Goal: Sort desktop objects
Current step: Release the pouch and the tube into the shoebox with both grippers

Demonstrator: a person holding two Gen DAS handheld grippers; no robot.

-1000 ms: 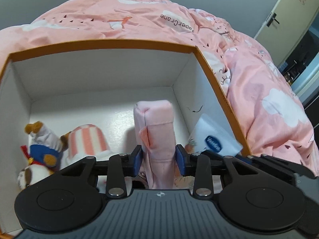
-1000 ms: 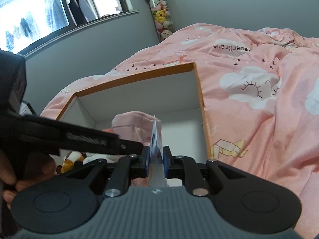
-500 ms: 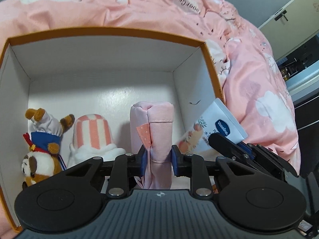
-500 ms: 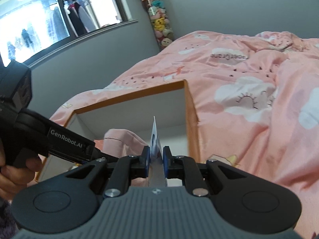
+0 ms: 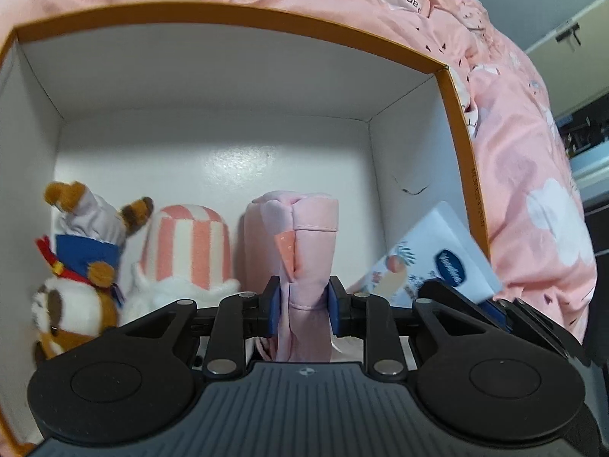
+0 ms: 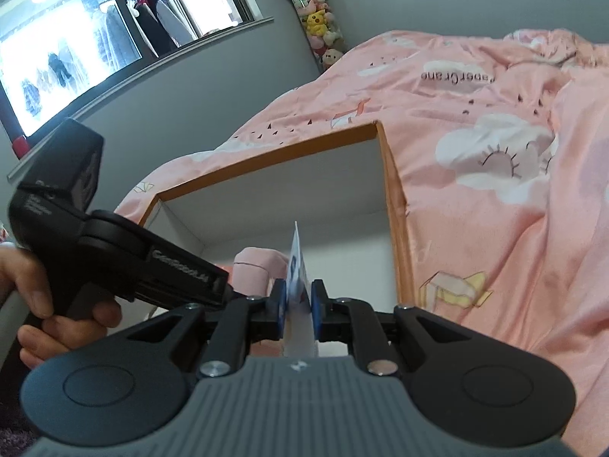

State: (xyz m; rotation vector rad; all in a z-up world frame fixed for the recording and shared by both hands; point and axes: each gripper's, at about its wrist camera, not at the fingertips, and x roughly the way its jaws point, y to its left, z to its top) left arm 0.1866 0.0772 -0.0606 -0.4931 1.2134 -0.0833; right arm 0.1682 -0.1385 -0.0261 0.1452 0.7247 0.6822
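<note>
A pink fabric pouch stands upright inside the white box with an orange rim, and my left gripper is shut on its lower part. The pouch top also shows in the right wrist view. My right gripper is shut on a white and blue lotion tube, held edge-on above the box's near right corner. That tube appears at the right in the left wrist view, beside the box's right wall.
A brown plush dog in blue and white and a pink-striped plush lie at the box's left. The box rests on a pink quilt. A person's hand holds the left gripper's handle. A window and grey wall lie behind.
The left gripper's jaws closed tighter on the pink pouch and tilted further down into the box. The lotion tube in the right gripper stayed nearly still.
</note>
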